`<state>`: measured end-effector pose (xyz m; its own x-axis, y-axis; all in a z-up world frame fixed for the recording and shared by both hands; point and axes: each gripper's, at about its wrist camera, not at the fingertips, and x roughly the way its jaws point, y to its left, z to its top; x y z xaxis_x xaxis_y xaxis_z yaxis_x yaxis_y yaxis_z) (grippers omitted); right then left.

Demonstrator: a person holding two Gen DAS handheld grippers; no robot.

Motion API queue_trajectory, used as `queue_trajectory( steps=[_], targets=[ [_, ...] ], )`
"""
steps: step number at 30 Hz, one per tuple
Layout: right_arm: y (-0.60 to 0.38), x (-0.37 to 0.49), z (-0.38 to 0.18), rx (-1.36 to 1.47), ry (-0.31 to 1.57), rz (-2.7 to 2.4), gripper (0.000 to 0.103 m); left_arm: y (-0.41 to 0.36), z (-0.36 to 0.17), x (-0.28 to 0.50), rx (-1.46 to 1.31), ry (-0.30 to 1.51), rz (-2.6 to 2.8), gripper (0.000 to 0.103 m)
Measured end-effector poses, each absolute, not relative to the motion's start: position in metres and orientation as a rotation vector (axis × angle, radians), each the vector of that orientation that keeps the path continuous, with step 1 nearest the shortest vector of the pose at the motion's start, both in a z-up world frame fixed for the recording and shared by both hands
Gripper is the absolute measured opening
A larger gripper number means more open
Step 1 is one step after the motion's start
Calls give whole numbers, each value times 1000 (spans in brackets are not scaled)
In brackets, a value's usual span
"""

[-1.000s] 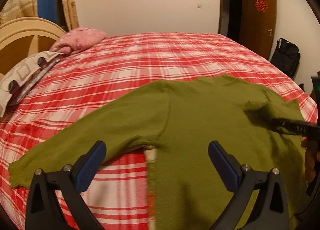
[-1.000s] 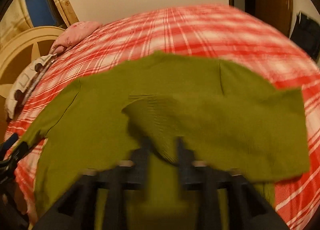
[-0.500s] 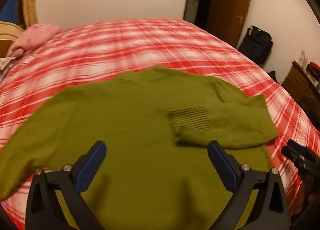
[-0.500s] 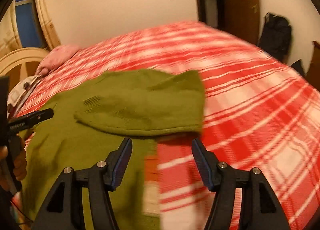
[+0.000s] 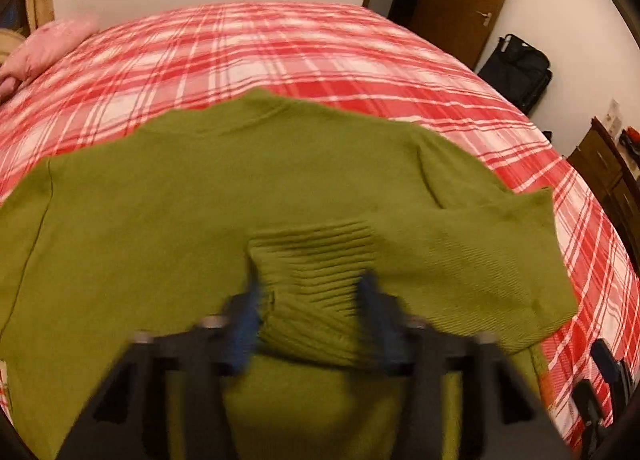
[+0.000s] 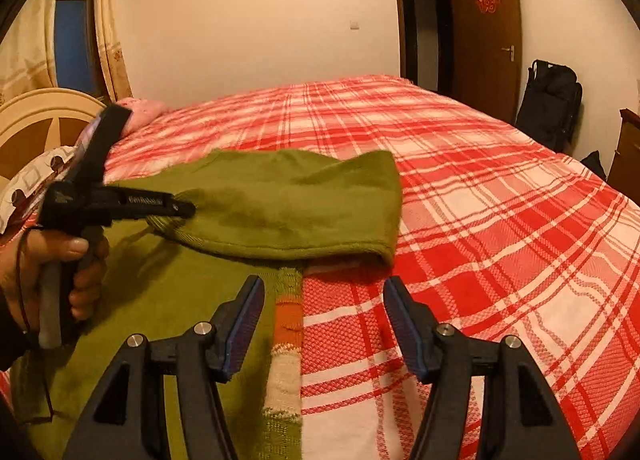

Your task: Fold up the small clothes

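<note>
A green knit sweater [image 5: 208, 196] lies flat on the bed; its right sleeve is folded across the body, ribbed cuff [image 5: 316, 252] in the middle. My left gripper [image 5: 308, 300] is blurred, its fingers on either side of the cuff, partly closed around it. In the right wrist view the left gripper [image 6: 180, 208] touches the folded sleeve [image 6: 288, 204]. My right gripper [image 6: 324, 316] is open and empty, just off the sweater's side edge, above a striped orange and white hem strip [image 6: 286, 340].
The bed has a red and white plaid cover [image 6: 480, 220]. A pink pillow [image 5: 44, 48] and a cream headboard [image 6: 36, 120] are at the left. A brown door [image 6: 486, 32], a black bag [image 6: 548, 100] and a dresser [image 5: 608, 172] stand at the right.
My right gripper let go of the sleeve after laying it across the body and drew back. My left gripper moved right onto the cuff and narrowed its fingers around it.
</note>
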<state>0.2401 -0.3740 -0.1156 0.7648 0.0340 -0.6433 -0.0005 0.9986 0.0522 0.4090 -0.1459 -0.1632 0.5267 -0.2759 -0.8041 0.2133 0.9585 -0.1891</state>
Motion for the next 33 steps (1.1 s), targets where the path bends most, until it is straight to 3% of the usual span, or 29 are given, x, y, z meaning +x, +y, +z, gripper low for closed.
queue_trajectory(
  steps=[1, 18, 33],
  targets=[
    [-374, 240, -117, 52, 706, 14, 63, -148, -162, 410, -75, 978, -314, 12],
    [-365, 244, -128, -8, 742, 1, 63, -76, -80, 391, -115, 784, -264, 11],
    [-356, 248, -138, -65, 782, -16, 63, 0, -110, 391, -174, 812, -106, 11]
  ],
)
